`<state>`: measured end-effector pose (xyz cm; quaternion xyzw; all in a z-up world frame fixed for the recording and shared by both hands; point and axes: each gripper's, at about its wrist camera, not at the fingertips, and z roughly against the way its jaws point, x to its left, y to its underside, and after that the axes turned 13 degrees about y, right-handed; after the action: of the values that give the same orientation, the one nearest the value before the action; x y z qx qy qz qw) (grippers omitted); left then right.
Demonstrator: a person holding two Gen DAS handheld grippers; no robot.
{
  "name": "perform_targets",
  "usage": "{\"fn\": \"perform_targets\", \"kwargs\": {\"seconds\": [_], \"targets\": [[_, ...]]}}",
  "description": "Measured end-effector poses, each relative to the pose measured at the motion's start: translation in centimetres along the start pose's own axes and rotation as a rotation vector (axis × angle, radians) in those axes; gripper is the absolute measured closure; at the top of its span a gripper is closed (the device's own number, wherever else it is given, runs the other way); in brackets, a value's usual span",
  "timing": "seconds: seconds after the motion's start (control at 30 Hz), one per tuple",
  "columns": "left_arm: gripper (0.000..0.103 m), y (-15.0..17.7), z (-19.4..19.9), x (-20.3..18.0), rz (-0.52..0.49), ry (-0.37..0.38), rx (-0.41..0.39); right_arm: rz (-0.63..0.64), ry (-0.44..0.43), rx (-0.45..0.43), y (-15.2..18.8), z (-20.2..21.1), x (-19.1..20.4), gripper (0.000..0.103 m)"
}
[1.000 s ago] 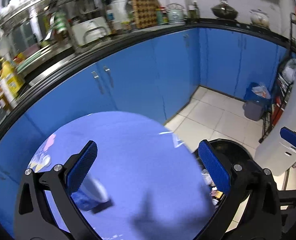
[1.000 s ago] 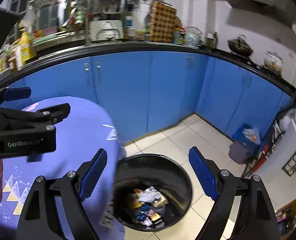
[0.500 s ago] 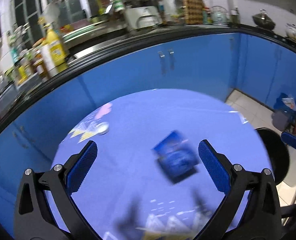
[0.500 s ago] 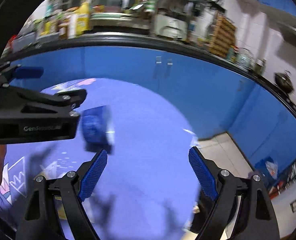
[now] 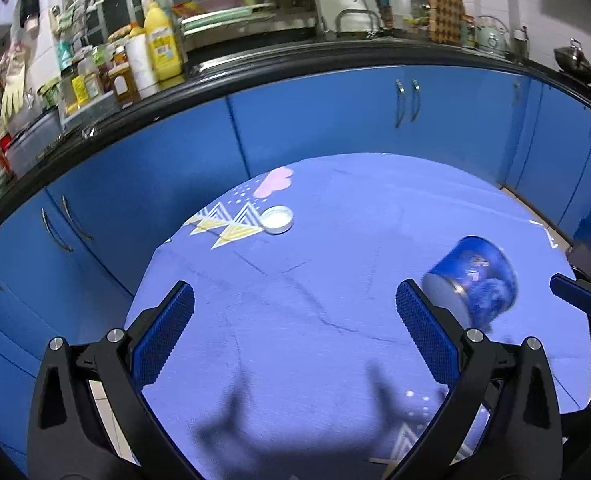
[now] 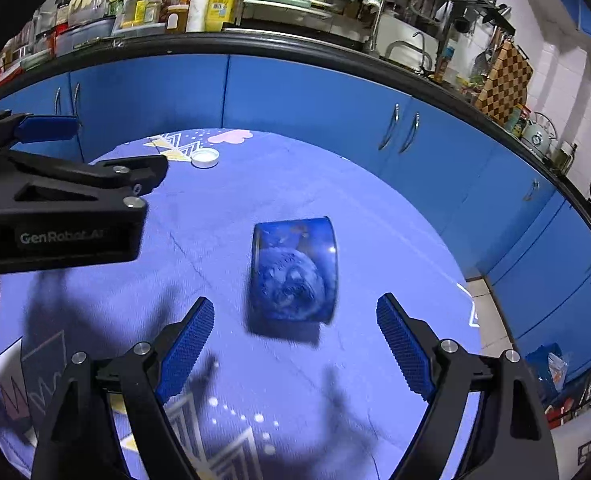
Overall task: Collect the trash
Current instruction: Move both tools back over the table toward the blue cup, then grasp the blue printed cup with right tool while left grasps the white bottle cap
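Item: blue tin can, lying on its side on the table, ahead of my right tool and centred on the gap between its blue pads.

Change: a second ago my right tool looked down into a black bin on the floor, partly filled with wrappers. Half a second ago the can showed as a blurred blue shape near the left tool. Now it sits squarely in front of my right tool. I read this as one drop finished and the next piece of trash lined up.

Appearance: short, wide cylinder with a glossy blue printed wrap, a pale mottled picture and a highlight near one edge. A silvery rim and flat end show in the left wrist view. Its outline is smeared by motion, so I cannot read the print. It casts a dark shadow on the near side.

Tools: right tool spread wide, nothing between the pads, not touching the can. Left tool also spread and empty, the can just beyond its right pad.

Also on the table: small white round lid, well beyond the can, beside yellow triangle prints on the blue-violet cloth; probably trash too.

Beyond the table: blue cabinets, cluttered counter.
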<state>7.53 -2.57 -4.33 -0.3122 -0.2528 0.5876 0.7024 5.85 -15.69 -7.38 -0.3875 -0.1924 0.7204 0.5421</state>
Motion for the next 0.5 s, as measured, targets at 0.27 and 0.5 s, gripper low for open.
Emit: {"fn": "perform_targets", "kwargs": {"seconds": [0.27, 0.5], "targets": [[0.003, 0.3, -1.7, 2.2, 0.030, -0.007, 0.026, 0.000, -0.005, 0.023, -1.3, -2.5, 1.0, 0.022], [0.003, 0.4, -3.0, 3.0, 0.035, -0.002, 0.041, 0.005, 0.000, 0.043, -2.0, -4.3, 1.2, 0.022]]}}
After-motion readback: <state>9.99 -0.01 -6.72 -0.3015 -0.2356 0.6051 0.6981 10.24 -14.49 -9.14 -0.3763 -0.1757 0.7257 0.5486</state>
